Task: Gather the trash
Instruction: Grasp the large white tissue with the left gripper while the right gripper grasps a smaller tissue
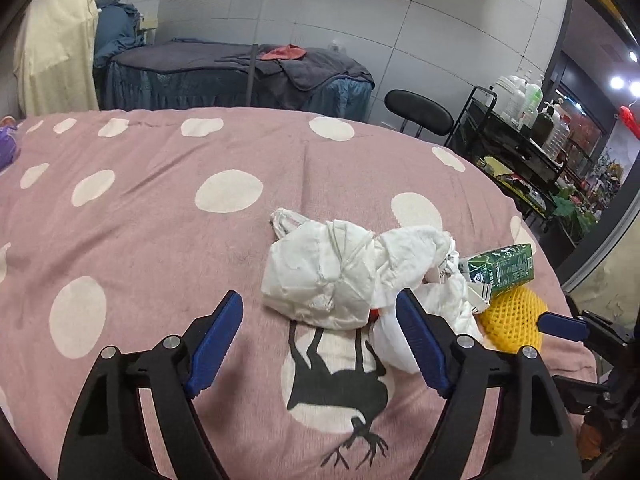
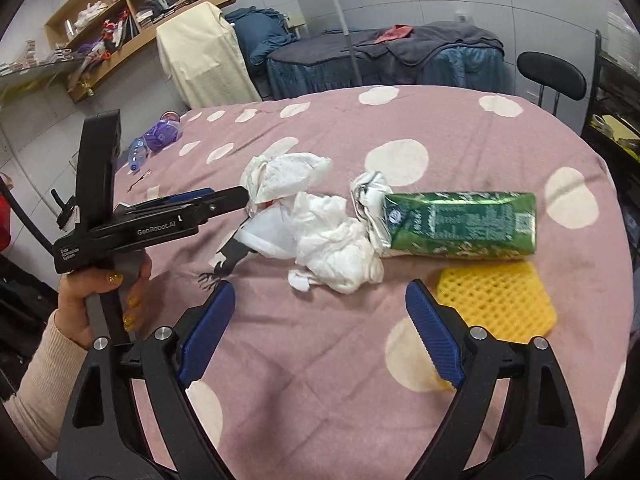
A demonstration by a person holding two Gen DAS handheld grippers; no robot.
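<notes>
Spread over a pink blanket (image 2: 320,360) with white spots, and bunched near its middle: a heap of crumpled white tissues (image 1: 320,272) (image 2: 332,240), a flattened green carton (image 2: 460,224) (image 1: 500,268) lying on its side, and a yellow foam net (image 2: 496,300) (image 1: 512,320) flat on the cloth just in front of the carton. Touching the tissues on one end, the carton's crushed white top. Printed on the blanket under the nearer tissues, a black deer figure (image 1: 340,384). Left gripper (image 1: 320,332) aimed down at the heap from close by, blue pads (image 1: 216,344) spread wide, nothing between them but blanket and the near edge of a tissue, no pad pressing on anything. From the right wrist view, that same left gripper (image 2: 240,196) seen side-on, tips at the left edge of the tissues, held by a hand (image 2: 92,304) in a cream sleeve (image 2: 40,380). Right gripper (image 2: 320,320) also wide apart, poised over bare blanket just short of the tissues and the foam net, gripping nothing. At the blanket's far left edge, well apart from the heap, an empty plastic bottle (image 2: 138,154) and a purple bundle (image 2: 162,134). Beyond, a second bed with blue and grey covers (image 1: 240,72), a black stool (image 1: 420,114) and wall shelves (image 2: 132,12).
</notes>
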